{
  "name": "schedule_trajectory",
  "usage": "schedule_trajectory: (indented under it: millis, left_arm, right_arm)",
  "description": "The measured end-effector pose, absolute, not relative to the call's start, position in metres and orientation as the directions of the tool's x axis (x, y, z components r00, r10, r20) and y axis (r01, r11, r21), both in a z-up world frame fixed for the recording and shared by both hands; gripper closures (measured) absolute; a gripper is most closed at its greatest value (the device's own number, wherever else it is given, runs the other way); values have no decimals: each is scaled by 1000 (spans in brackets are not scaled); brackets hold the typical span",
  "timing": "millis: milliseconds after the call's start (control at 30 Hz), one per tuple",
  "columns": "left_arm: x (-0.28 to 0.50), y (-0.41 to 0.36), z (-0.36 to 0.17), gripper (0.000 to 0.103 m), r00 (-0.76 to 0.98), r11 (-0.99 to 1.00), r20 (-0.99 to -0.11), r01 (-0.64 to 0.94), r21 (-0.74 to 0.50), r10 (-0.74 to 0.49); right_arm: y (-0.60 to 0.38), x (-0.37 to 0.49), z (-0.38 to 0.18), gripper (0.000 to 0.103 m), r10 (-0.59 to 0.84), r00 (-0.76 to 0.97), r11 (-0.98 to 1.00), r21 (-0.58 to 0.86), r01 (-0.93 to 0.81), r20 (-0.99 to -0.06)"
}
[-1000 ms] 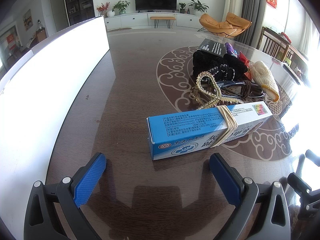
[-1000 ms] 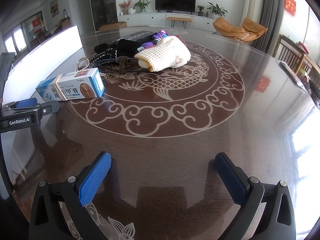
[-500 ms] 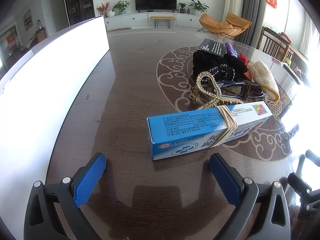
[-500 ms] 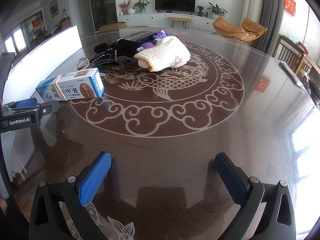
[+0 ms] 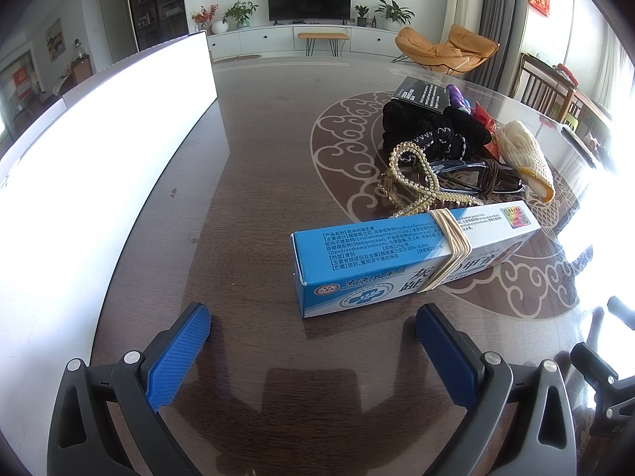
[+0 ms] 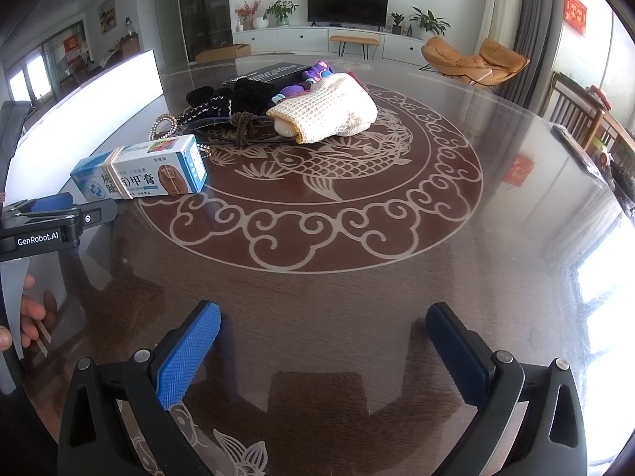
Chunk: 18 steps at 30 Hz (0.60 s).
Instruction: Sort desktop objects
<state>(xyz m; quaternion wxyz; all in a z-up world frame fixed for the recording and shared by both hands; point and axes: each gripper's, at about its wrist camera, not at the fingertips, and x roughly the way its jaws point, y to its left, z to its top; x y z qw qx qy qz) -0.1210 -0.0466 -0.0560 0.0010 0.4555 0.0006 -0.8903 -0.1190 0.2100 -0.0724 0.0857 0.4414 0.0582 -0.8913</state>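
Between wide-spread blue pads, left gripper (image 5: 313, 341) grasping nothing, aimed at the long blue-and-white cardboard ointment box (image 5: 412, 254) banded with beige rubber loops, lying flat at one o'clock, probably first pick. Beyond, toward one o'clock, heaped pearl-bead chain (image 5: 416, 174), black knitted cloth (image 5: 432, 135), cream mesh pouch (image 5: 524, 154). Right gripper (image 6: 323, 337) likewise released, empty over bare brown patterned glass-topped table (image 6: 357, 297), well apart, waiting.

Home living room, television (image 5: 308, 0), lounge chair (image 5: 444, 49)

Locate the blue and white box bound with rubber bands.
In the left wrist view the box lies on the table just ahead of the open left gripper, with the beaded chain right behind it.
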Motion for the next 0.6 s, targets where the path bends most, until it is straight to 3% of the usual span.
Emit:
schedule_trajectory:
  millis: [600]
  left_arm:
    - [-121, -45, -58, 0, -585, -1000, -811, 2, 3, -4]
  right_arm:
    - [209, -119, -72, 0, -100, -597, -978, -30, 204, -796]
